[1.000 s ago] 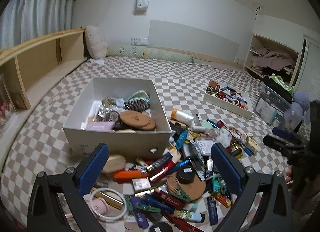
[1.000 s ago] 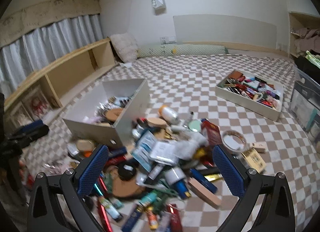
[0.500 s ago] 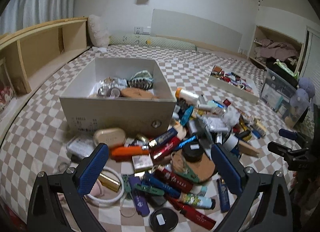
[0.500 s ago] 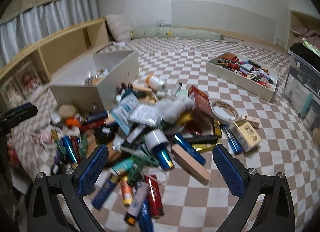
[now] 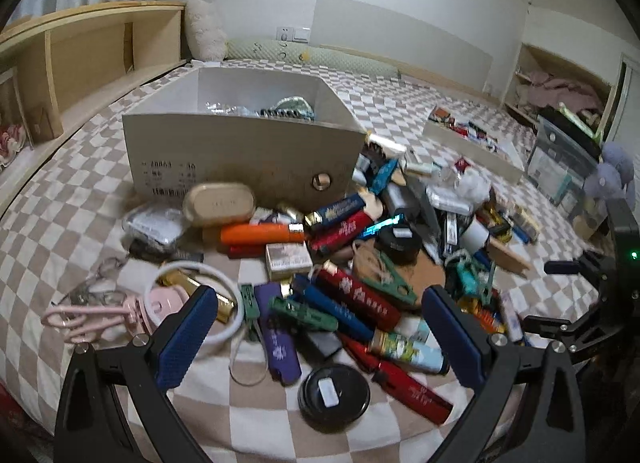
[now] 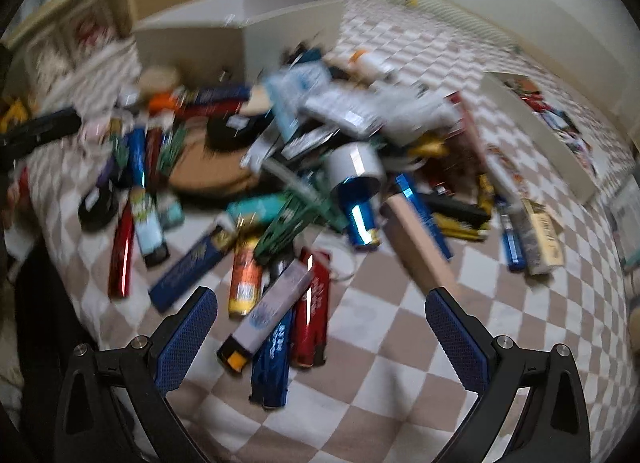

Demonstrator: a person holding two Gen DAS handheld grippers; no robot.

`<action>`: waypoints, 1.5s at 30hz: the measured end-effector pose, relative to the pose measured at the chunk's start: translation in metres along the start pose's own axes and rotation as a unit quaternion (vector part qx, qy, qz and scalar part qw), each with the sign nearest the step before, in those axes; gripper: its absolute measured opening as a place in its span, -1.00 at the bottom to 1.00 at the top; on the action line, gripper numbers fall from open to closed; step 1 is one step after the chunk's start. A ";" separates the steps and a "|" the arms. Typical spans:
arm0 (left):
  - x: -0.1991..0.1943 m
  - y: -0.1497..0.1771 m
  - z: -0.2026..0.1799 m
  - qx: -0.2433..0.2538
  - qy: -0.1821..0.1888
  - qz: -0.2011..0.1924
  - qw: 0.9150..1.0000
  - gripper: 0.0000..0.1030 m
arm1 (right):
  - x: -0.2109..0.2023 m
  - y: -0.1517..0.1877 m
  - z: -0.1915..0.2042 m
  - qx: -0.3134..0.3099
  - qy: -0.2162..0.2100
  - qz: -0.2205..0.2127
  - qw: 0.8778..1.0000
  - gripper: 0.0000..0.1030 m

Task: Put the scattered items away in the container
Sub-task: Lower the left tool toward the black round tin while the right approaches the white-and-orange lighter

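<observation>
Centre of the left wrist view: a pale cardboard box (image 5: 240, 155), open-topped, standing on the checkered cover (image 5: 60, 223), with a few things just visible over its rim (too low an angle to name them). Spilling from the box's front wall toward lower right: the scattered pile (image 5: 360, 263). Touching that front wall, a tan oval case (image 5: 219, 204); just below it an orange tube (image 5: 260, 234); beside that a small white packet (image 5: 289, 256). Lower centre: a red tube with gold lettering (image 5: 360, 295), a purple tube (image 5: 278, 339), a black round tin with a white label (image 5: 334, 391). Lower left: a white ring (image 5: 236, 303) lying over a pink clip (image 5: 80, 321).

Left gripper (image 5: 316, 337): blue pads spread wide, nothing between them, hovering over the near edge of the pile. At the far right of that view, the other black gripper's frame.

Right wrist view, much blurred: same box (image 6: 240, 35) at upper left, pile (image 6: 320, 151) across the middle. Right gripper (image 6: 320, 337): also spread wide and empty, above a white box-like tube (image 6: 268, 311), a dark blue tube (image 6: 272, 363) and a red tube (image 6: 312, 303) at lower centre. Upper right: a second shallow tray (image 6: 532, 119) of small items, well apart from the pile.
</observation>
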State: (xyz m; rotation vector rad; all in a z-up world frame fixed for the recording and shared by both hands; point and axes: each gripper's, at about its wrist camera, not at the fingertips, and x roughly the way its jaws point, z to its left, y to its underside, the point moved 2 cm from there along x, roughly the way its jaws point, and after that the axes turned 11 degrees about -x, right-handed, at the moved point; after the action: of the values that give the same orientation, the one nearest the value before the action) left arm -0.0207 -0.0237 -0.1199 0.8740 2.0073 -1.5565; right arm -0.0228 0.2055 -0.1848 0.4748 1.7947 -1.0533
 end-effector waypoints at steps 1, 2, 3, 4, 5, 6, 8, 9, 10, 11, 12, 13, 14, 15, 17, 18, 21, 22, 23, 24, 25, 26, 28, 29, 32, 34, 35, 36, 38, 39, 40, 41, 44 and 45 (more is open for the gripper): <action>0.001 0.003 0.000 0.003 -0.003 0.002 1.000 0.99 | 0.006 0.001 0.004 -0.015 -0.003 0.013 1.000 1.00; 0.002 0.006 0.000 0.005 -0.006 0.003 1.000 0.99 | 0.012 0.002 0.007 -0.026 -0.007 0.024 0.999 1.00; 0.003 0.009 -0.001 0.006 -0.010 0.004 1.000 0.99 | 0.018 0.003 0.009 -0.035 -0.011 0.038 0.999 1.00; 0.004 0.013 -0.001 0.008 -0.010 0.008 1.000 0.99 | 0.024 0.005 0.009 -0.041 -0.017 0.051 0.998 1.00; 0.004 0.015 -0.001 0.008 -0.010 0.009 1.000 0.99 | 0.028 0.007 0.008 -0.043 -0.019 0.059 0.997 1.00; 0.005 0.018 -0.001 0.010 -0.010 0.010 1.000 0.99 | 0.030 0.009 0.006 -0.044 -0.021 0.065 0.997 1.00; 0.005 0.022 -0.001 0.015 -0.012 0.011 1.000 0.99 | 0.031 0.014 -0.002 -0.038 -0.030 0.071 0.996 1.00; 0.005 0.023 -0.001 0.015 -0.013 0.010 1.000 0.99 | 0.030 0.017 -0.008 -0.031 -0.030 0.073 0.996 1.00; 0.005 0.025 0.000 0.015 -0.014 0.009 1.000 0.99 | 0.030 0.019 -0.014 -0.025 -0.028 0.075 0.996 1.00; 0.006 0.026 0.001 0.013 -0.013 0.010 1.000 0.99 | 0.029 0.023 -0.021 -0.017 -0.023 0.077 0.997 1.00; 0.007 0.027 0.002 0.010 -0.013 0.010 1.000 0.99 | 0.028 0.026 -0.029 -0.007 -0.018 0.079 0.997 1.00; 0.007 0.028 0.003 0.008 -0.013 0.011 1.000 0.99 | 0.028 0.030 -0.037 0.004 -0.014 0.081 0.997 1.00; 0.008 0.029 0.003 0.007 -0.012 0.012 1.000 0.99 | 0.027 0.033 -0.044 0.014 -0.010 0.082 0.996 1.00; 0.009 0.030 0.003 0.008 -0.012 0.014 1.000 0.99 | 0.027 0.037 -0.053 0.027 -0.008 0.083 0.996 1.00; 0.010 0.033 0.003 0.011 -0.014 0.015 1.000 0.99 | 0.026 0.044 -0.068 0.050 0.000 0.085 0.995 1.00; 0.011 0.034 0.002 0.014 -0.014 0.015 1.000 0.99 | 0.026 0.048 -0.077 0.062 0.005 0.086 0.994 1.00; 0.013 0.038 -0.001 0.024 -0.018 0.016 0.999 0.99 | 0.024 0.062 -0.102 0.105 0.013 0.090 0.990 1.00; 0.014 0.039 -0.001 0.027 -0.020 0.017 0.999 0.99 | 0.023 0.068 -0.111 0.122 0.018 0.091 0.988 1.00; 0.015 0.040 -0.001 0.029 -0.021 0.018 0.999 0.99 | 0.022 0.073 -0.117 0.135 0.023 0.090 0.986 1.00; 0.016 0.041 -0.001 0.030 -0.022 0.018 0.999 0.99 | 0.020 0.077 -0.123 0.148 0.027 0.089 0.985 1.00; 0.017 0.042 -0.001 0.031 -0.023 0.020 0.999 0.99 | 0.016 0.082 -0.129 0.164 0.028 0.084 0.982 1.00; 0.018 0.043 -0.001 0.032 -0.024 0.021 0.999 0.99 | 0.013 0.086 -0.133 0.175 0.028 0.079 0.981 1.00; 0.020 0.046 0.000 0.034 -0.025 0.023 0.999 0.99 | 0.004 0.089 -0.133 0.180 0.025 0.066 0.981 1.00; 0.021 0.047 0.000 0.035 -0.026 0.024 0.999 0.99 | 0.000 0.088 -0.130 0.175 0.021 0.056 0.983 1.00; 0.025 0.050 0.001 0.037 -0.029 0.029 0.998 0.99 | -0.016 0.078 -0.112 0.141 0.012 0.015 0.990 1.00; 0.026 0.050 0.001 0.037 -0.031 0.029 0.998 0.99 | -0.025 0.071 -0.099 0.119 0.013 -0.011 0.993 1.00; 0.026 0.050 0.002 0.037 -0.033 0.028 0.998 0.99 | -0.025 0.063 -0.092 0.113 0.007 -0.022 0.993 1.00; 0.026 0.050 0.002 0.036 -0.034 0.028 0.998 0.98 | -0.025 0.054 -0.086 0.107 -0.004 -0.032 0.994 1.00; 0.027 0.051 0.003 0.037 -0.034 0.027 0.998 0.96 | -0.023 0.048 -0.085 0.095 -0.020 -0.041 0.994 1.00; 0.027 0.050 0.003 0.038 -0.034 0.027 0.998 0.96 | -0.021 0.046 -0.082 0.090 -0.022 -0.040 0.995 1.00; 0.027 0.051 0.003 0.040 -0.035 0.027 0.998 0.95 | -0.020 0.044 -0.079 0.086 -0.021 -0.037 0.995 1.00; 0.027 0.051 0.002 0.042 -0.034 0.026 0.998 0.86 | -0.018 0.042 -0.075 0.082 -0.019 -0.032 0.996 1.00; 0.028 0.054 -0.002 0.053 -0.032 0.027 0.998 0.67 | -0.012 0.044 -0.069 0.079 -0.018 -0.013 0.997 1.00; 0.029 0.055 -0.003 0.056 -0.030 0.029 0.998 0.57 | -0.008 0.046 -0.068 0.080 -0.017 -0.006 0.997 1.00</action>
State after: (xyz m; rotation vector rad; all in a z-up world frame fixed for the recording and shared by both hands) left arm -0.0012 -0.0064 -0.1763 0.9088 1.8519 -1.6552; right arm -0.0232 0.2878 -0.1872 0.5394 1.6924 -1.2124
